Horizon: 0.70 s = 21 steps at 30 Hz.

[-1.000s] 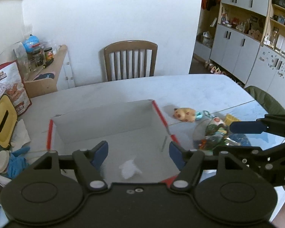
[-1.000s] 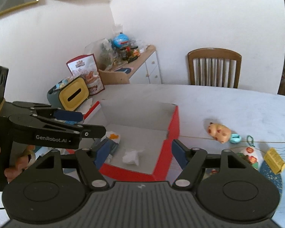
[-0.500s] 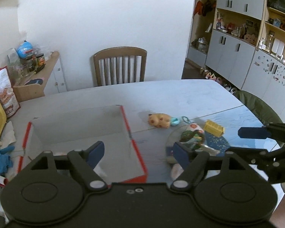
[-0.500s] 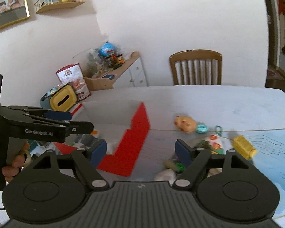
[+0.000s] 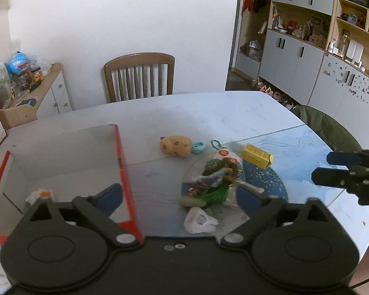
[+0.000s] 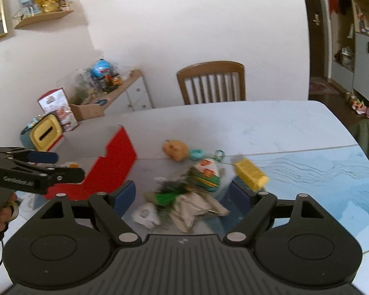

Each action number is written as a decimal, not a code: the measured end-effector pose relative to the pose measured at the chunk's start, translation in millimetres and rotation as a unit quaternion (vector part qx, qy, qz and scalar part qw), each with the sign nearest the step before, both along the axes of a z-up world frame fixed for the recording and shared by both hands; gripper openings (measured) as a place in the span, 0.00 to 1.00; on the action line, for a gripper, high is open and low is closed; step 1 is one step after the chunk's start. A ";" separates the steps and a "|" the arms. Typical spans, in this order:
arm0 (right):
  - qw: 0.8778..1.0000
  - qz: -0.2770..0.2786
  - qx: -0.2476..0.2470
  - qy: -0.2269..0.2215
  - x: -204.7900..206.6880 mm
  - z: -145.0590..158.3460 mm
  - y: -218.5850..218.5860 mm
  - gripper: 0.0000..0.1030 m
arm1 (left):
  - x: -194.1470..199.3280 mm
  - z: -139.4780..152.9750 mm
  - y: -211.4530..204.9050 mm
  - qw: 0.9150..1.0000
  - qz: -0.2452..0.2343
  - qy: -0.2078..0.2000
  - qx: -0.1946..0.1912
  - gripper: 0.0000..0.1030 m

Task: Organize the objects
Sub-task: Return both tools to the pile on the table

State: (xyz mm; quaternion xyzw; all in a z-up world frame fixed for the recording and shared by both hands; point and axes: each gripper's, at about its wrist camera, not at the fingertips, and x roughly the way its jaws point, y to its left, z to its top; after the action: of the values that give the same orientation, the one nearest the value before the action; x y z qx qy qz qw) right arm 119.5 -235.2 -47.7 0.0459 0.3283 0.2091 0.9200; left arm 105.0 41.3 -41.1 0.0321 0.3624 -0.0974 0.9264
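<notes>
Both tongs gape empty, the right gripper [image 6: 183, 196] poised over the heap of small objects [image 6: 184, 196] at table centre, the red box [image 5: 61, 169] at nine o'clock, the left gripper [image 5: 179, 196] idle; next, seemingly, descend and pinch one piece.

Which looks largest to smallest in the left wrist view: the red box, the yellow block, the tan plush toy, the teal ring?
1. red box
2. tan plush toy
3. yellow block, close to the plush, so unsure
4. teal ring

Soft, even daylight, barely any shadows; heavy fisheye bending at edges, motion blur smearing the right view's toy pile [image 6: 184, 196].
</notes>
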 end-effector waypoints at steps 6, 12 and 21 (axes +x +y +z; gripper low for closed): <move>1.000 0.010 -0.021 0.013 20.4 -20.3 -11.9 0.81 | 5.4 -23.9 -24.9 1.000 -0.005 0.010 0.005 0.99; 0.998 0.031 -0.047 0.037 43.6 -47.5 -11.4 0.81 | 13.7 -57.1 -40.7 1.000 0.004 0.024 0.018 0.99; 0.994 0.062 -0.052 0.078 74.3 -79.8 -6.7 0.81 | 32.7 -99.1 -42.6 0.997 0.030 0.065 -0.006 0.99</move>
State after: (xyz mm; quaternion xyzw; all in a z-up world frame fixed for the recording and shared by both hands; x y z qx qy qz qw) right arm 193.7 -242.0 -127.5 -0.0061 0.4117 0.2440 0.8780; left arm 137.7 -1.3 -140.2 0.0090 0.4221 -0.0735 0.9035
